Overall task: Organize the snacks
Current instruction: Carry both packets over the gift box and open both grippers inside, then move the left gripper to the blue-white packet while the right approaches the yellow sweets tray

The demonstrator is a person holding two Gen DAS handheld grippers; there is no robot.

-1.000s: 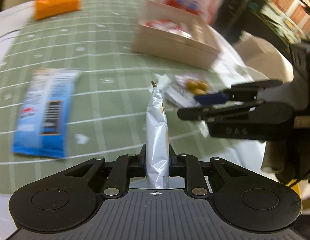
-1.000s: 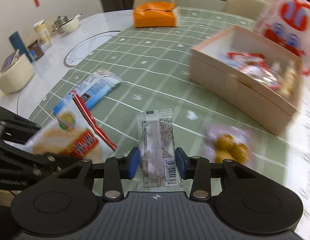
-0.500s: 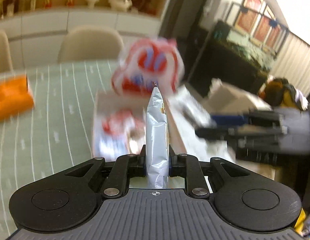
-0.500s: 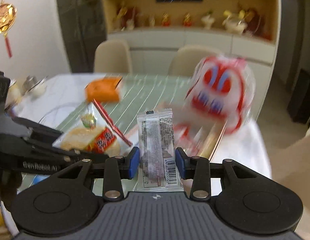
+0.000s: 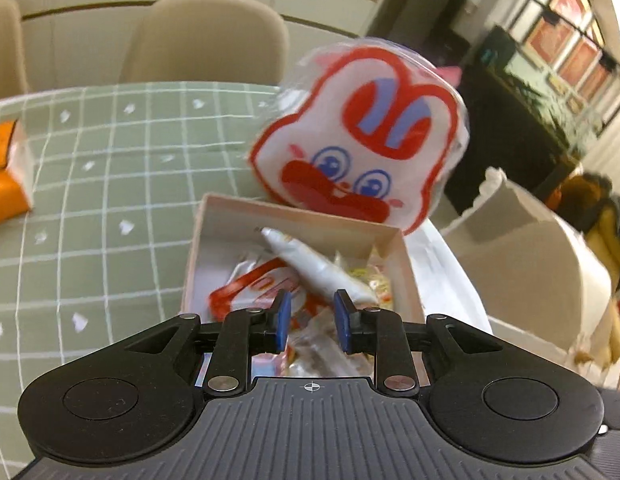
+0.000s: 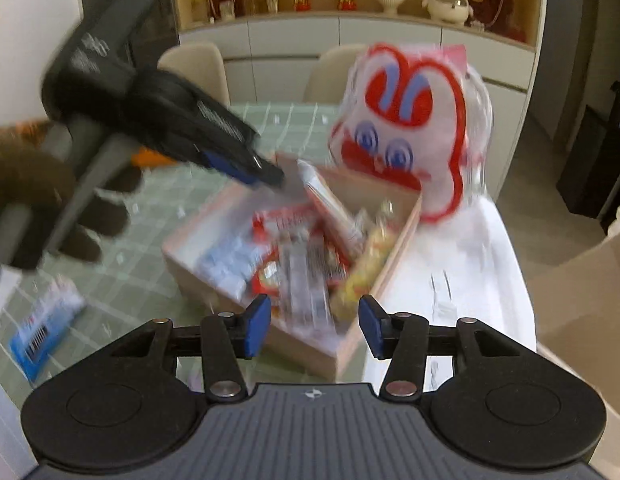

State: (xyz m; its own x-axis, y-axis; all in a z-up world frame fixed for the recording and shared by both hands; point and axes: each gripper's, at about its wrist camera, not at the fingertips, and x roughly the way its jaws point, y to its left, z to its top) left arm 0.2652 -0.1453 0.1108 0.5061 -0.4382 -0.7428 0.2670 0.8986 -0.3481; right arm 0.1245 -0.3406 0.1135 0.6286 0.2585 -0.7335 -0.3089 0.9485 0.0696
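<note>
Left wrist view: left claw (image 5: 308, 322) hung over the near end of the box (image 5: 198, 240), pads apart w/ nothing between them. Silver packet (image 5: 313, 268) lay tilted inside on the other snacks, just past the fingertips. Box sat near the tabletop (image 5: 90, 184) edge on the right side; rabbit-face bag (image 5: 361, 148) stood against its far wall, so open room was on the left over the green cloth, w/ an orange pack (image 5: 6, 176) well apart at the far left.

Right wrist view: right claw (image 6: 311, 330) was spread wide and empty above the box's near corner. Clear packet (image 6: 306, 280), blurred, lay among the snacks in the box. Blue packet (image 6: 46, 320) lay on the cloth at lower left.

Vs 0.5 s ago: both claws had been clamped on their packets; both had since let go and the packets were in the box.
</note>
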